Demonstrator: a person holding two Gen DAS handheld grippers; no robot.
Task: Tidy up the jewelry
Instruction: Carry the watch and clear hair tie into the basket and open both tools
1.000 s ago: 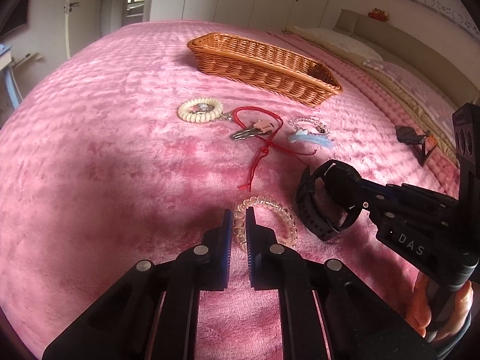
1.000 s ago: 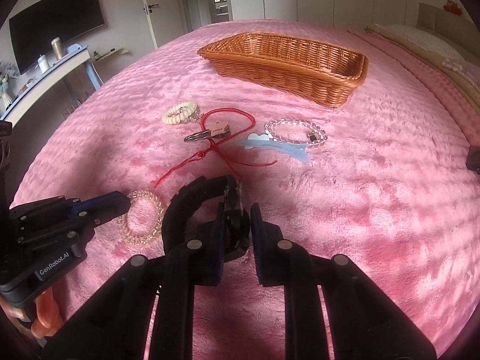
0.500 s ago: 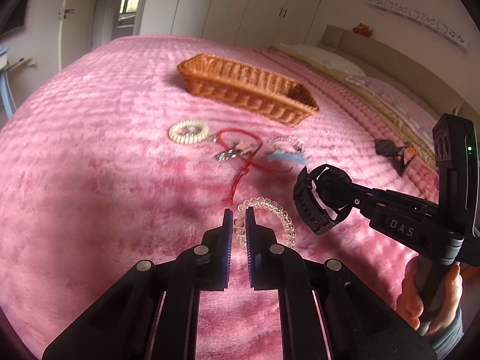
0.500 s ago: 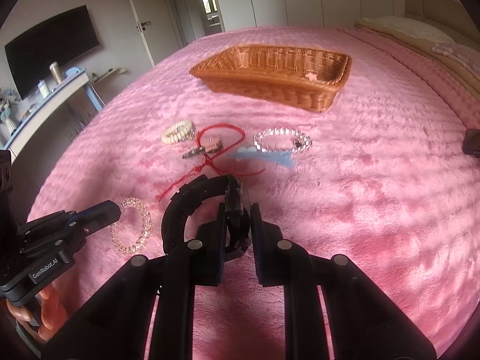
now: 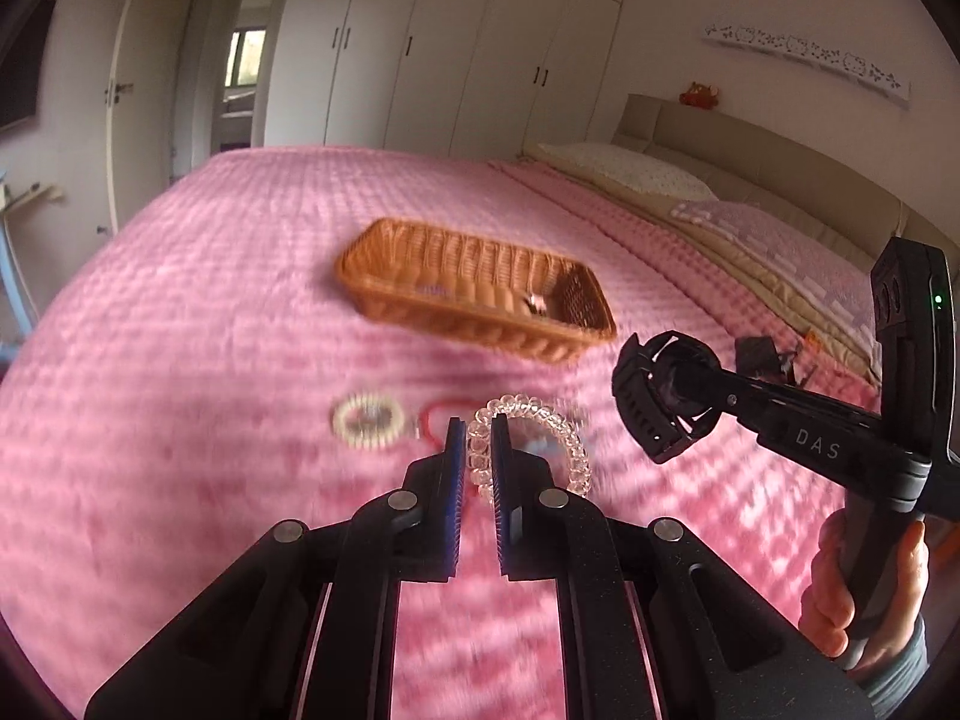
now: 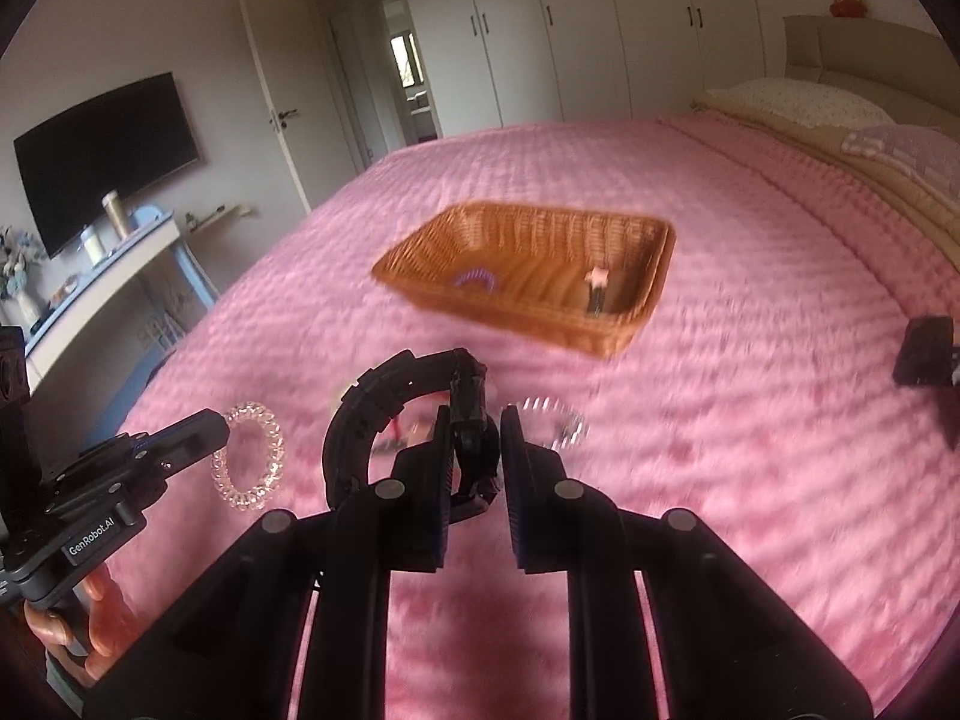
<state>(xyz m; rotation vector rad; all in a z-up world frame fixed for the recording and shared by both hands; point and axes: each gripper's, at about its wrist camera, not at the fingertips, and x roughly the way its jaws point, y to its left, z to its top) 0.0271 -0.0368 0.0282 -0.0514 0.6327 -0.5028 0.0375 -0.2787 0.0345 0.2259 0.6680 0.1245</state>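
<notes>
Now both grippers are up off the pink bed (image 5: 180, 312), short of the wicker basket (image 5: 474, 291), whose long axis runs left to right. Left gripper (image 5: 477, 450) pinches the clear coil bracelet (image 5: 540, 432); right gripper (image 6: 474, 450) clamps the black watch (image 6: 384, 408), its strap arching leftward.

Both grippers are built of matte black plastic, with angular linkage arms fastened by round silver screws and blue pads lining the inner faces of the fingers. The left gripper (image 5: 477, 462) is marked "GenRobot.AI" on a white label, while the right gripper (image 6: 474, 450) is lettered "DAS" and carries a small green light. A grey sleeve (image 5: 900, 669) is worn at the right wrist.
</notes>
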